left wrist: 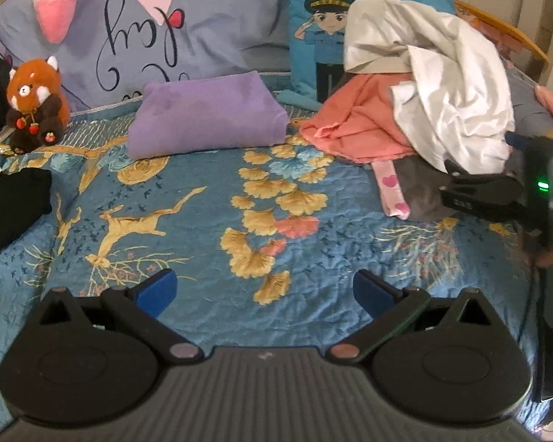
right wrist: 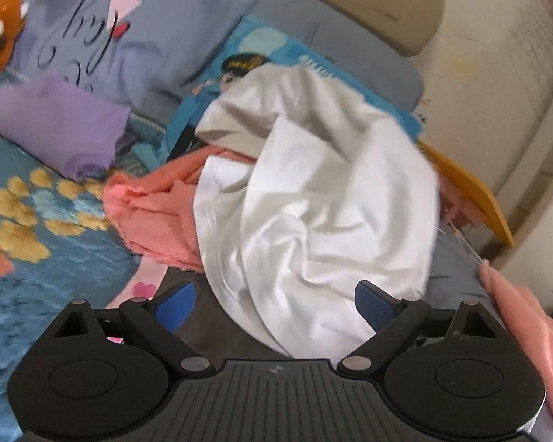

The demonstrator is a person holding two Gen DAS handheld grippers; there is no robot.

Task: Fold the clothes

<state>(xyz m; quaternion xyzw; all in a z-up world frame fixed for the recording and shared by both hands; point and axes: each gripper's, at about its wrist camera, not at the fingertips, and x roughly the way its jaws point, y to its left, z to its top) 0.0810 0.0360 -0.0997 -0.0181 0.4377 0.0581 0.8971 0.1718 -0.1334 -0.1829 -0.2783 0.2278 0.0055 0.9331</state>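
A: Pose? 
B: Left gripper [left wrist: 264, 287] hovers level over the bedspread [left wrist: 202, 221]; right gripper [right wrist: 275, 304] points at the pile.

A: Count? 
B: One white garment [right wrist: 313, 202] atop one coral garment [right wrist: 158, 213]; one folded purple cloth [left wrist: 206, 118] beside.

A: Jaws? 
B: Both spread wide, holding nothing; the right straddles the white hem.

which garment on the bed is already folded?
The purple fleece garment, a neat rectangular stack in front of the pillows. The white shirt and the coral-pink towel-like cloth lie crumpled in a heap.

Soft, even daylight; fisheye bending at edges; right wrist view motion-blurred.
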